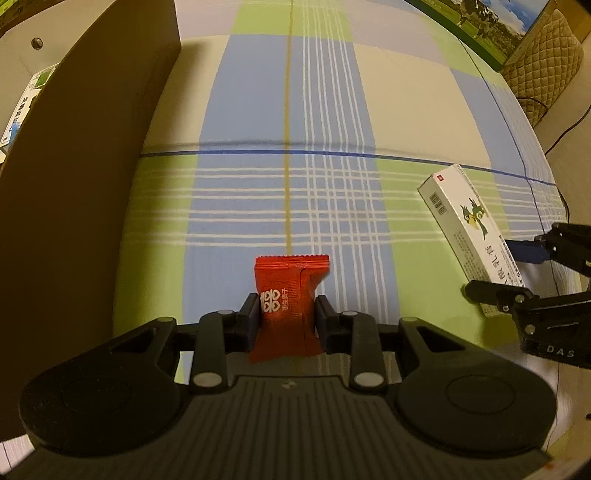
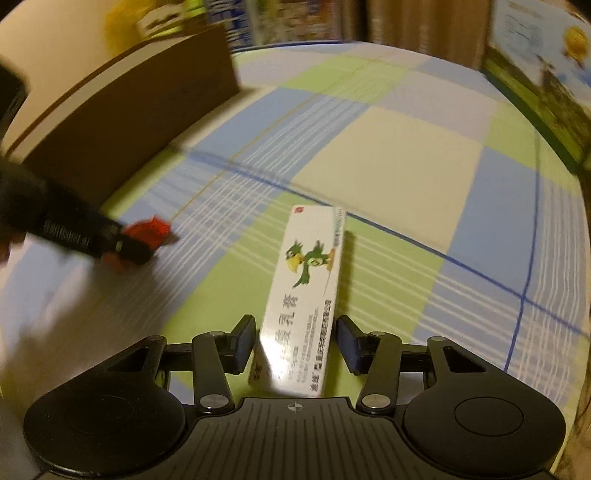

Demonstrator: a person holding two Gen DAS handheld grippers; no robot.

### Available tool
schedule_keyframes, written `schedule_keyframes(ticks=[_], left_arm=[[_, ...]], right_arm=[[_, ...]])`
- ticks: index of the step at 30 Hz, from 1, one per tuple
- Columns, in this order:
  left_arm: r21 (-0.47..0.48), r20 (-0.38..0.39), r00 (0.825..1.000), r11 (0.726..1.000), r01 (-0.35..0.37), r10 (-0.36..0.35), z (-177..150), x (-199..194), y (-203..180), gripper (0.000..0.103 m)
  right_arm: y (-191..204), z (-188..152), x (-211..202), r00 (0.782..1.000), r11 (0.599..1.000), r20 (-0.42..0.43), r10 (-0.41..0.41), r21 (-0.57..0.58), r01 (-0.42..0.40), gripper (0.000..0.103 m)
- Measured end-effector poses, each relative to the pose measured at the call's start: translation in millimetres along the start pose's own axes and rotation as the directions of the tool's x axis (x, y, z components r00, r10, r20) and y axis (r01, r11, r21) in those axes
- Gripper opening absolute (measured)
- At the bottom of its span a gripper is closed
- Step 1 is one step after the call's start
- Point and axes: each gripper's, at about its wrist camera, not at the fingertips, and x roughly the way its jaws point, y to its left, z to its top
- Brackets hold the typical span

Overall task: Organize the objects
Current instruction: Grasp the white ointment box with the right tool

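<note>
White box (image 2: pixel 306 295) lies lengthwise between the right hand-held gripper's (image 2: pixel 295 343) apart jaws; left hand-held gripper (image 1: pixel 286 314) clamps an upright red sachet (image 1: pixel 286 306).

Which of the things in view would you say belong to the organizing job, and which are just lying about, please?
Part of the job:
- red sachet, clamped in the left gripper
- white carton with a green bird, lying between the pads of the right gripper, a gap showing on one side
- brown cardboard box, probably the destination

Just lying about:
- checked cloth
- landscape picture
- quilted item
</note>
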Motion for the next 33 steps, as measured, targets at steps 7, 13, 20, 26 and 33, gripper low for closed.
schedule_keyframes(ticks=[7,13,20,26,33], left_arm=[[0.018,0.014,1.0,1.0,-0.019,0.018,5.1,3.9,-4.1,0.027],[0.036,0.033,0.999,0.999,-0.035,0.034,-0.8,2.5,-7.5,0.027],[0.051,0.044,0.998,0.998,-0.038,0.036,-8.2,-0.3,-9.7,0.026],[0.064,0.054,0.998,0.997,-0.032,0.029,-18.6,-4.6,-10.8,0.026],[0.09,0.059,0.998,0.996,-0.024,0.019,-35.7,-9.5,-14.8,0.025]], right_arm=[[5.6,19.6,13.0,0.995,0.993,-0.005,-0.103,0.054,0.104,0.047],[18.9,19.0,19.4,0.987,0.987,0.002,-0.16,0.008,0.16,0.036],[25.6,9.7,19.9,0.988,0.989,0.028,-0.149,-0.016,0.149,0.036],[35.7,-1.1,14.3,0.989,0.989,0.032,-0.141,-0.026,0.142,0.036],[46.9,-16.4,4.4,0.992,0.992,0.028,-0.124,-0.023,0.125,0.035]])
